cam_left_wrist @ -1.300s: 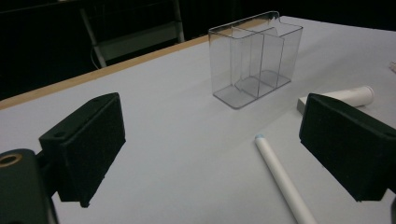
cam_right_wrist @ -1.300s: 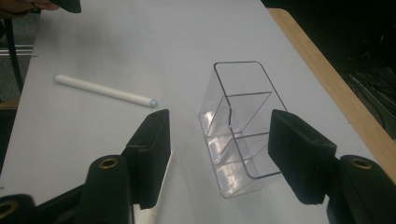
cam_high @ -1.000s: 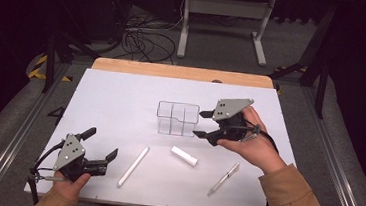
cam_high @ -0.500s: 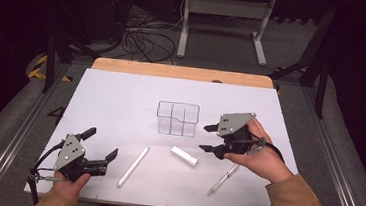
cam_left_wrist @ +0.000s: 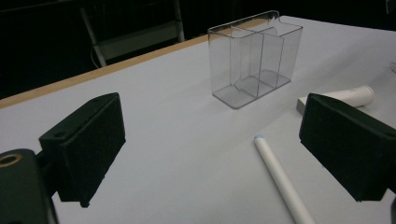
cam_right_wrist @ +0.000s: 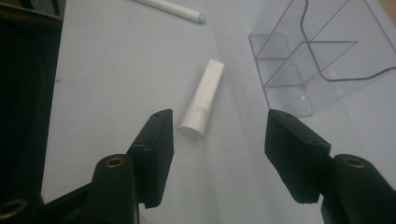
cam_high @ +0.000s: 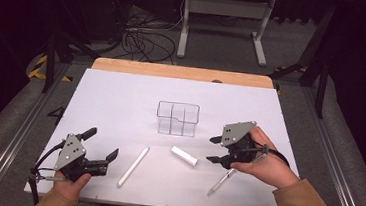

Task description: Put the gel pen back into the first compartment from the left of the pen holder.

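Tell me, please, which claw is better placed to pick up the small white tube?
The right claw. Its jaws stand open and point at the small white tube, which lies just ahead of them. The left claw, also open, sits farther away, with the long white pen lying between it and the tube.

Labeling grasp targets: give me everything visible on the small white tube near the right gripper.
The small white tube is short, matte and plastic-looking, with a flat crimped end, a round cap end and faint grey print. It lies flat on the white tabletop, just in front of the clear organizer. The right gripper points at its cap end with jaws open; nothing touches it but the table.
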A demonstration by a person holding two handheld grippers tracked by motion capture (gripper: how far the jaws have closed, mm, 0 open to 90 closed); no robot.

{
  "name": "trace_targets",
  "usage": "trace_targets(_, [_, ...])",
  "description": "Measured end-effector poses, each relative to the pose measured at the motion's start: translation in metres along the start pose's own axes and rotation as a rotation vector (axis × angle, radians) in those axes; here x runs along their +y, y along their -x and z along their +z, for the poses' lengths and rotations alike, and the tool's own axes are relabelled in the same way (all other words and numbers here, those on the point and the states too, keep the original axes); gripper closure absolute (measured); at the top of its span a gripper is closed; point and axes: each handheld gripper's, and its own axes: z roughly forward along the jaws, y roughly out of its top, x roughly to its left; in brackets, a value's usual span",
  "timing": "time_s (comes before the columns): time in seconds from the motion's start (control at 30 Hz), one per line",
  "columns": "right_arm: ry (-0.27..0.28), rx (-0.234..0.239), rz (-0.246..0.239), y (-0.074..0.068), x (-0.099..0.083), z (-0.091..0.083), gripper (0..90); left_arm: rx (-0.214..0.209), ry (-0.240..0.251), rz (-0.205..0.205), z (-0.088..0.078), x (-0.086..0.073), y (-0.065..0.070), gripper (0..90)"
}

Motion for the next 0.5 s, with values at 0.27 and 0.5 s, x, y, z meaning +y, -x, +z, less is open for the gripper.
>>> trace_targets(0.27, [-0.068, 0.034, -0.025, -0.002, -0.007, 0.004, 42.8, 0.000, 0.001, 0.000, 0.000, 0.000, 0.000, 7.9])
trace_targets(0.5, [-0.120, 0.056, -0.056, -0.004, -0.013, 0.006, 43.4, 0.000, 0.000, -0.001, 0.000, 0.000, 0.000, 7.9])
